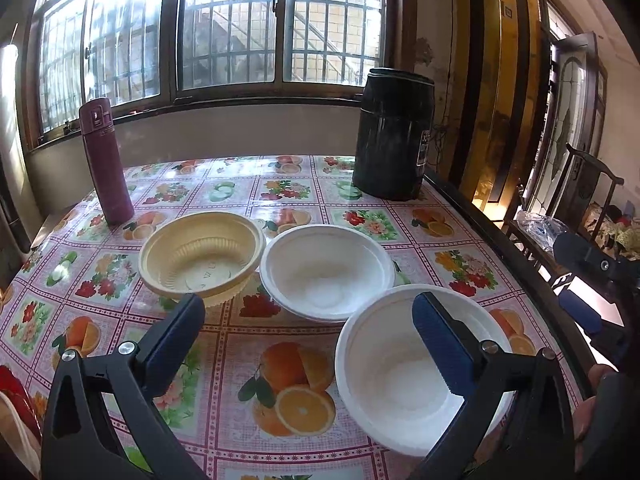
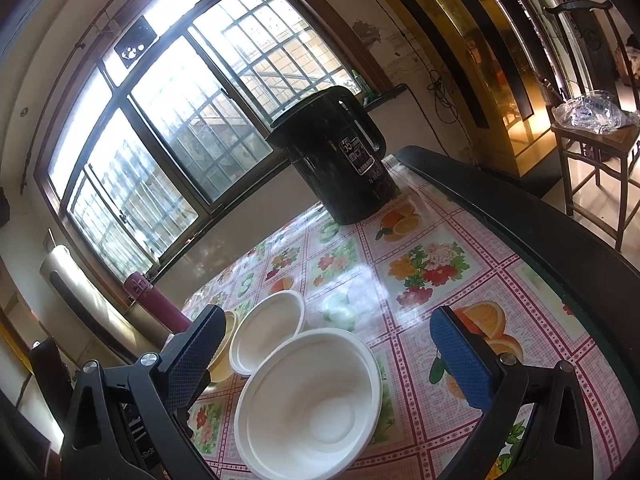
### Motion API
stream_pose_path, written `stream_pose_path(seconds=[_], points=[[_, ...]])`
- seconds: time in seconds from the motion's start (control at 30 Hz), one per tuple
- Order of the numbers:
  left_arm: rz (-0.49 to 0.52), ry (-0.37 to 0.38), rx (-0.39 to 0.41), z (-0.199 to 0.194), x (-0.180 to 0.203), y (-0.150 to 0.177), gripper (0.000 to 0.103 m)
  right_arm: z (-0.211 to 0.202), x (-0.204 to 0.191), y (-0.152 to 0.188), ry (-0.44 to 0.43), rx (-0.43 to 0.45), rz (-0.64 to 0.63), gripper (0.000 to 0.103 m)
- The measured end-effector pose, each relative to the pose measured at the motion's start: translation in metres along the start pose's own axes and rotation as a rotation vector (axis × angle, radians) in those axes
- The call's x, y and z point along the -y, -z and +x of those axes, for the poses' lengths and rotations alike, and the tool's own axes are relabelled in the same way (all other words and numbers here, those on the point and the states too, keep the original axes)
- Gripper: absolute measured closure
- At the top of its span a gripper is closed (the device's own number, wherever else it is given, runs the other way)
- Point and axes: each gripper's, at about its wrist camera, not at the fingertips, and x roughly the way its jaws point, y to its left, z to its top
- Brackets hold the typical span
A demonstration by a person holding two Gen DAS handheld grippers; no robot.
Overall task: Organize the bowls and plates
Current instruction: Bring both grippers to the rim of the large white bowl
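White bowl [image 2: 308,404]; kettle [image 2: 340,156] label "55".

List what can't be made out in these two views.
- Yellow bowl, right wrist view: mostly hidden behind the right tool finger.
- Near white bowl, left wrist view: partly covered by the left tool finger.
- Kettle label: too small to read.
- Thermos base, right wrist view: hidden.

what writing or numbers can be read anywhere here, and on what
"55": on the white label of the black kettle; the lines below it are too small to read.
Embossed letters on the bottom of the yellow bowl: too faint to read.
White print on the right gripper body: partly cut off, unreadable.
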Motion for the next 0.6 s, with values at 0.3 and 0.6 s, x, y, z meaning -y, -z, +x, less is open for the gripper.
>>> stream_pose_path(seconds=[0.3,0.6], points=[[0.001,-0.009,-0.03,0.007,-0.004,0.004,0.0,-0.002,-0.003,0.003,-0.007,-0.005,-0.007,0.0],[0.014,-0.004,-0.051,0.01,-0.002,0.007,0.0,-0.002,-0.004,0.002,-0.013,-0.014,-0.004,0.0]])
